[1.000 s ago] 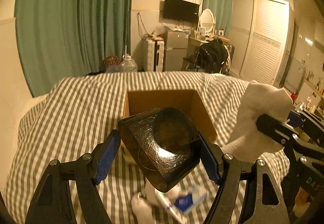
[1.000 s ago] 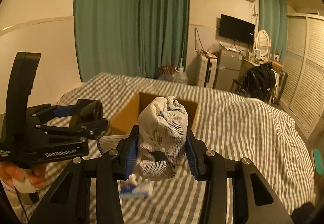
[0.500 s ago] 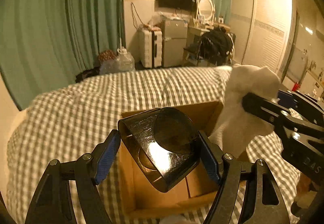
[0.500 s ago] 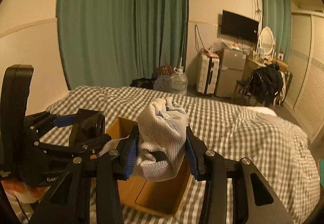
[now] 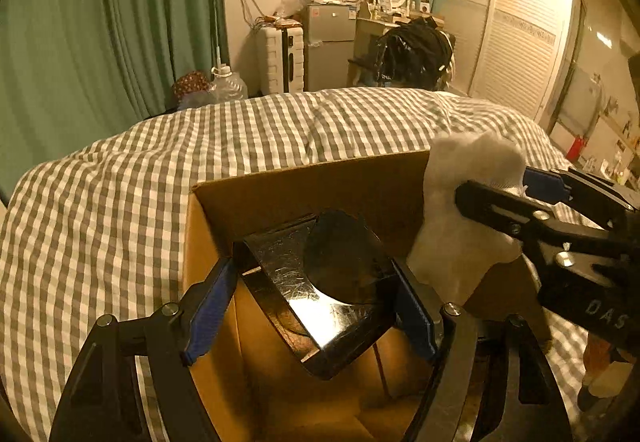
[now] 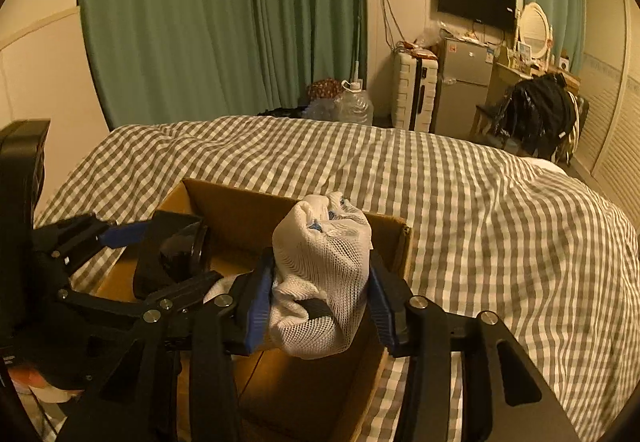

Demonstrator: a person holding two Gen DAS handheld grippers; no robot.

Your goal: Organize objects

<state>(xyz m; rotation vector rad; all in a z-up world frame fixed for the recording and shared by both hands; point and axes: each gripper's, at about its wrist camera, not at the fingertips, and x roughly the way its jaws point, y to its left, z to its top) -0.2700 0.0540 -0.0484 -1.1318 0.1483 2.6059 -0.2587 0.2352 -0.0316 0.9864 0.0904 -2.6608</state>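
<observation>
Your left gripper (image 5: 312,302) has a dark, glossy case (image 5: 320,290) with a round lens-like face between its blue pads (image 5: 210,312), and its jaws have just been opening. The left pad looks barely clear of the case while the right one is against it, so I judge the grip is loosening. The case hangs tilted inside the mouth of the cardboard box (image 5: 304,182), which sits on the checked bed (image 5: 100,202) directly below and ahead of the gripper. Let it go low, close to the box floor, so that it slides rather than drops, and keep the shiny face from striking the cardboard wall.

Just to the right, your right gripper (image 6: 320,298) has a white mesh bundle (image 6: 320,274) between its narrow-set pads, which have also just been easing apart but touch the fabric on both sides. The bundle hangs over the near right part of the box, beside the case. It is soft, so it should fall safely. Release it after the case, or beside it, so the two grippers do not knock together.
</observation>
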